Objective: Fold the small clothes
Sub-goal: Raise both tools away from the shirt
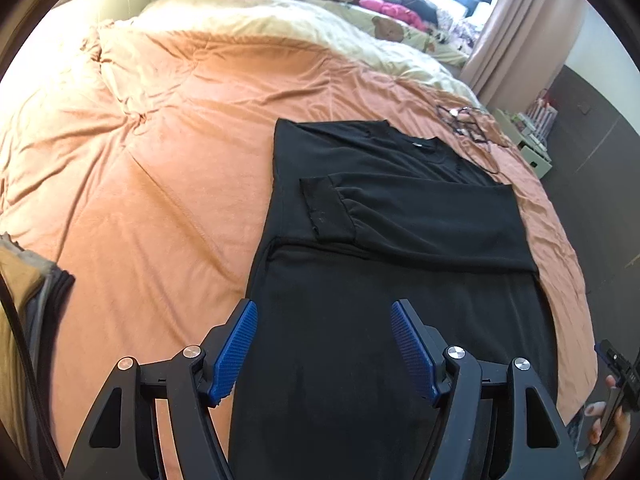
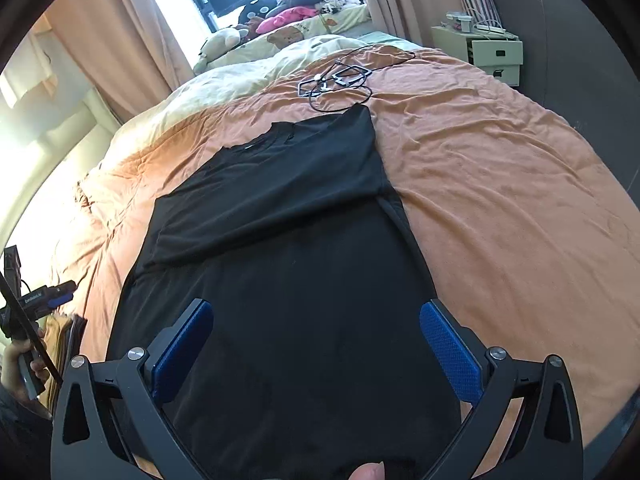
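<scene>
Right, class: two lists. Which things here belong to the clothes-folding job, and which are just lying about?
Job:
black long-sleeved top, sleeves folded in
left tongs, open
right tongs, open
stack of folded clothes

Lying about:
tangled cables
soft toys
pink garment
drawer box

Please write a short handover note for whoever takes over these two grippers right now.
Left gripper: open, empty, above the shirt's lower part.
Right gripper: open, empty, also above it.
Black shirt: flat on the orange blanket, sides and one sleeve folded in to a narrow strip.
Folded clothes lie stacked at the left.
Left to do: probably fold the hem up toward the collar, then stack.
</scene>
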`<state>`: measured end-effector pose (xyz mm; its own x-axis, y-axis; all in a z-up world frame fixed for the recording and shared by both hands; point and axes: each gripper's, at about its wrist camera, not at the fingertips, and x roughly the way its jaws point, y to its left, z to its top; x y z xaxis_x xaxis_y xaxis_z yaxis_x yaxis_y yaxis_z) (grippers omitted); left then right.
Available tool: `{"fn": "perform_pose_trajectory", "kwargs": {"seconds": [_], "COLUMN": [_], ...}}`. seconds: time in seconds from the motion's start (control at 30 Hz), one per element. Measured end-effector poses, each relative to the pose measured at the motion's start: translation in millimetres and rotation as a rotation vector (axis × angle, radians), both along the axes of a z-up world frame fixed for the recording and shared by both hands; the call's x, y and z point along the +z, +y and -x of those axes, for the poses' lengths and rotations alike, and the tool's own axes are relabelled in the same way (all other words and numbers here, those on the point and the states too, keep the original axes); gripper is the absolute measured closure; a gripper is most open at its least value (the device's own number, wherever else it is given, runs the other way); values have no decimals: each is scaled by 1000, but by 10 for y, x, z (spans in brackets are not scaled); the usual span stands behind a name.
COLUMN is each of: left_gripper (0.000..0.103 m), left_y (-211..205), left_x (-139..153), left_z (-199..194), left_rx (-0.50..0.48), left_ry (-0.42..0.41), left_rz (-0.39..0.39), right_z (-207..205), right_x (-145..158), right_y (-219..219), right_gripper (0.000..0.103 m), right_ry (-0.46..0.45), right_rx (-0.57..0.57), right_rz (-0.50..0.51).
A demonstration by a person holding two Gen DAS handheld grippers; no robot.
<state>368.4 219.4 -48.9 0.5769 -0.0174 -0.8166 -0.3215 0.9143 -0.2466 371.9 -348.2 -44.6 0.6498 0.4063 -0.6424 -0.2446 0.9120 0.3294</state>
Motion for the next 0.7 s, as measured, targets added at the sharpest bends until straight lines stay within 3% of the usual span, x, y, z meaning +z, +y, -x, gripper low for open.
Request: {"fn": "perform_pose_trajectory", "kwargs": {"seconds": [0.37, 0.57, 0.7], "left_gripper": [31, 31, 31], "left_y": [-255, -306, -370], "left_x": [240, 254, 195], "left_z": [758, 1161, 1456], "left_rx": [-73, -71, -75], "left_ry": [-116, -143, -140], "left_rz": [-21, 15, -2], "right_z": [771, 1229, 1474], "right_x": [107, 59, 16], "right_y": [-130, -273, -411], "right_gripper": [0, 0, 0], "right_ry": [-70, -123, -149], "right_rx": [-17, -17, -38], "right_rz": [73, 86, 107]}}
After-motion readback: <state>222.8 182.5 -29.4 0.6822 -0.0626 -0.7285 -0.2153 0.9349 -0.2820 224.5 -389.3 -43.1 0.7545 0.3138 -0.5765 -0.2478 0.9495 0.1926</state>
